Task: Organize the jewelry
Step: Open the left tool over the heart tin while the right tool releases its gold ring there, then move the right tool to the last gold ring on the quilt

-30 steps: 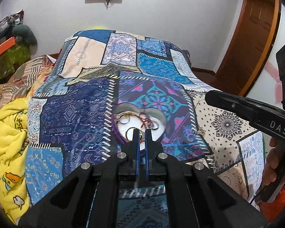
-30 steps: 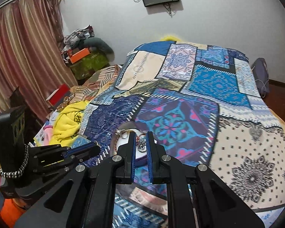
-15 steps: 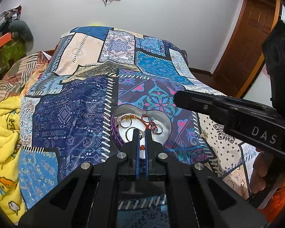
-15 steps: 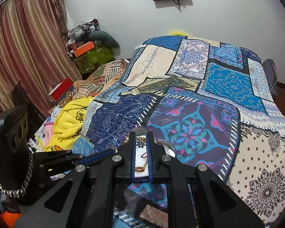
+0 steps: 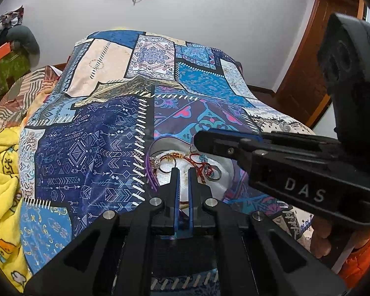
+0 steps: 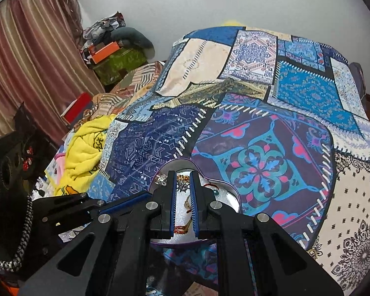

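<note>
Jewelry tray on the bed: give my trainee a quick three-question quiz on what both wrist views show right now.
1. True or false: the heart-shaped tray rests on the patchwork bedspread.
2. Which is in the tray? A) a watch B) a silver ring and red thread bracelet C) coins
3. Fill in: neither the left gripper nor the right gripper holds any ____.

Key: 1 true; 2 B; 3 jewelry.
</note>
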`<action>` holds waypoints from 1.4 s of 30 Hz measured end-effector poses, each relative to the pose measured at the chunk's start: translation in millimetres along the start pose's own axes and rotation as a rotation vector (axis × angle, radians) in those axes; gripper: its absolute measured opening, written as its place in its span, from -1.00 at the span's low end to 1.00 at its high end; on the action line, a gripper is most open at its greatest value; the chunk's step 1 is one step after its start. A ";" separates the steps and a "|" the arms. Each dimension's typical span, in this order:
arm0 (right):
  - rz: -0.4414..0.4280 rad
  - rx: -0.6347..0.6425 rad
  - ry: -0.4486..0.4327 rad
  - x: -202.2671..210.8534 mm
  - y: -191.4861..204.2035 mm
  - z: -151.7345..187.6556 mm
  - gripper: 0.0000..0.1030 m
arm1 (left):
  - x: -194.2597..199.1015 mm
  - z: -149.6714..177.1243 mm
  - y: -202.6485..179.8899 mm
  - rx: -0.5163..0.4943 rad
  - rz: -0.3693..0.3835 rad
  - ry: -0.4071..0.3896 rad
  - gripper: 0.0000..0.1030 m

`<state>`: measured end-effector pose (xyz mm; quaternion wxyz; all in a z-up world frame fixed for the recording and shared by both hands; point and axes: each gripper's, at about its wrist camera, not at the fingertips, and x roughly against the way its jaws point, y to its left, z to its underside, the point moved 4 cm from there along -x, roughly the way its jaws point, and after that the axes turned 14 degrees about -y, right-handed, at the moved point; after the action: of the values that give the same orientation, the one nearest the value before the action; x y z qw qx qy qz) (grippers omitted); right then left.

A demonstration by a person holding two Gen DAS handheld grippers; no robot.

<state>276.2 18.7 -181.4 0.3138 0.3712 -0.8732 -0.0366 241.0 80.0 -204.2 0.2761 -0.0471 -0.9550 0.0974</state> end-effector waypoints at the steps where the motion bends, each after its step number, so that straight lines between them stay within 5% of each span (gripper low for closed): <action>1: -0.002 0.001 0.004 -0.9 0.1 0.4 -0.82 | -0.6 0.3 0.9 0.001 0.000 0.000 -0.94; 7: -0.001 0.012 0.010 -0.8 3.6 1.7 -0.82 | -0.3 3.4 0.7 -0.013 0.001 0.010 -0.94; 12: 0.004 0.019 0.017 1.7 3.3 -0.7 -0.73 | 0.2 4.3 1.3 -0.017 -0.010 0.018 -0.73; 15: 0.013 0.029 0.004 7.1 3.8 -2.4 -0.60 | 2.3 3.1 1.7 -0.014 -0.015 0.015 -0.72; 26: 0.061 0.041 -0.052 43.6 -3.0 -10.1 -0.59 | 23.1 -10.1 -7.6 -0.031 -0.041 -0.016 -0.71; 42: 0.208 -0.010 -0.114 114.2 -61.9 -7.6 -0.59 | 46.5 -26.2 -60.9 -0.087 -0.019 -0.062 -0.70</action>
<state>259.1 -101.4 -134.3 0.2673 0.2742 -0.9233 -0.0291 213.7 31.3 -145.5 0.2451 -0.0470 -0.9668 0.0545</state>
